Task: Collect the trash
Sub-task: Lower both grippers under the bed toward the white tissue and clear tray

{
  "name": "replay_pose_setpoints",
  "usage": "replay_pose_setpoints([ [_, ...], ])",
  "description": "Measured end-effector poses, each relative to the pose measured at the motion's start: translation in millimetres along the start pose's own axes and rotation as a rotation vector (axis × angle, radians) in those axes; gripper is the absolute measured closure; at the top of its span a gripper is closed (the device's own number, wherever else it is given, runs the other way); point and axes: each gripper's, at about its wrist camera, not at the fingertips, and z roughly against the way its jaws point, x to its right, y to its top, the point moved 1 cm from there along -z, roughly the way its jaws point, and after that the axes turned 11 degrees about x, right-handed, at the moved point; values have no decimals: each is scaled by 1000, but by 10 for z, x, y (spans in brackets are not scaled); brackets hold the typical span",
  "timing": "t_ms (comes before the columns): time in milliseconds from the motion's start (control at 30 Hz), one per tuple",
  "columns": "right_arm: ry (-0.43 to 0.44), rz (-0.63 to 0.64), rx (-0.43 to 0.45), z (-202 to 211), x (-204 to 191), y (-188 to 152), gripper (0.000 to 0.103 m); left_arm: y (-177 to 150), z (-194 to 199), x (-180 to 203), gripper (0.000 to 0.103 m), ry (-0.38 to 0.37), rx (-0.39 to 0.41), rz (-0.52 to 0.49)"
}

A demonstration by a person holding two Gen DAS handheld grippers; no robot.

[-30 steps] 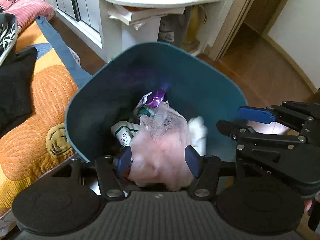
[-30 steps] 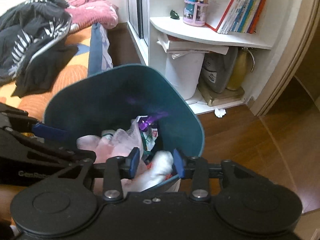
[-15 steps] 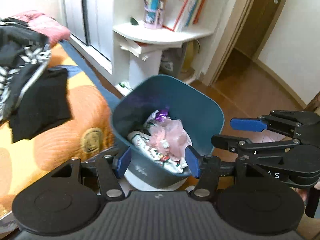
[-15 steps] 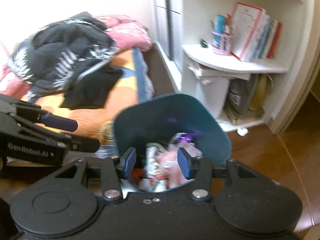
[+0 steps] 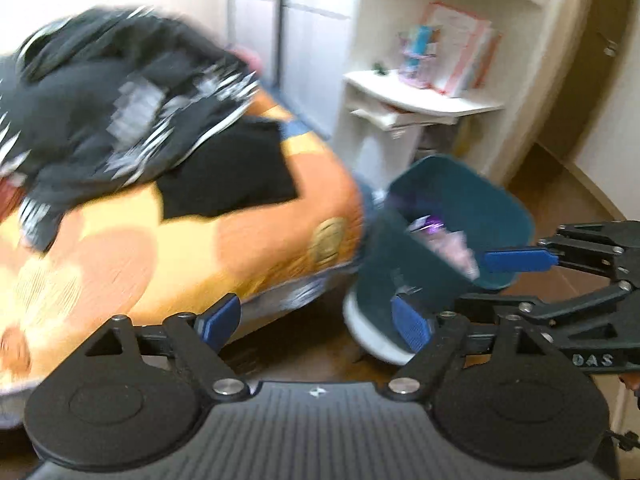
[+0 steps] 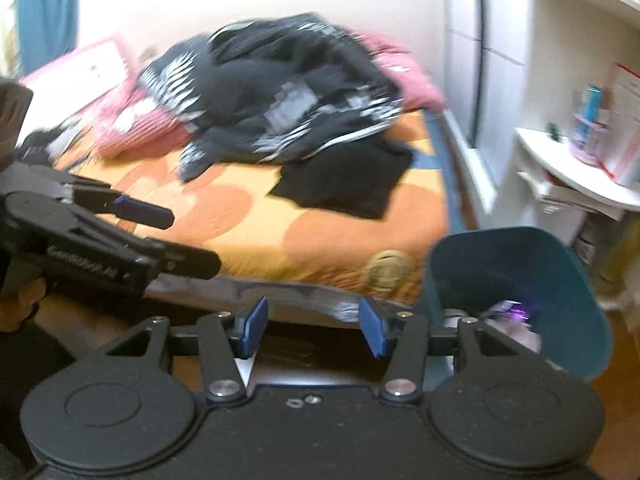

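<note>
A teal trash bin (image 5: 460, 216) stands on the wooden floor beside the bed, with pink and white trash (image 5: 448, 244) inside. It also shows at the lower right of the right wrist view (image 6: 516, 264). My left gripper (image 5: 318, 326) is open and empty, held back from the bin and pointing at the bed's edge. My right gripper (image 6: 314, 326) is open and empty, also pointing at the bed's edge, with the bin to its right. Both views are blurred by motion.
A bed with an orange flowered cover (image 6: 320, 216) fills the left, with black patterned clothes (image 6: 288, 92) and a pink blanket (image 6: 404, 76) on it. A white corner shelf (image 5: 420, 100) with books and a pen cup stands behind the bin. A doorway (image 5: 592, 80) is at the right.
Both grippers have pulled up and back from over the bin and swung left toward the bed. The bin now sits smaller and to the right. Both stay open and empty.
</note>
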Motion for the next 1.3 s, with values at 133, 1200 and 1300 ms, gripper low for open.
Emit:
replay_pose_setpoints([
  [133,72,37,-65,-428,-212,-164,52,-332,-182,-438,20,52,-51,106],
  [1200,264,696,-384,-4053,-638,-2245,54,-3034,-2993,-2409,20,414,-595,504],
  [1300,266,744,-364,-4143,-673,-2528,53,-3191,-3173,-2496,20,421,-628,532],
])
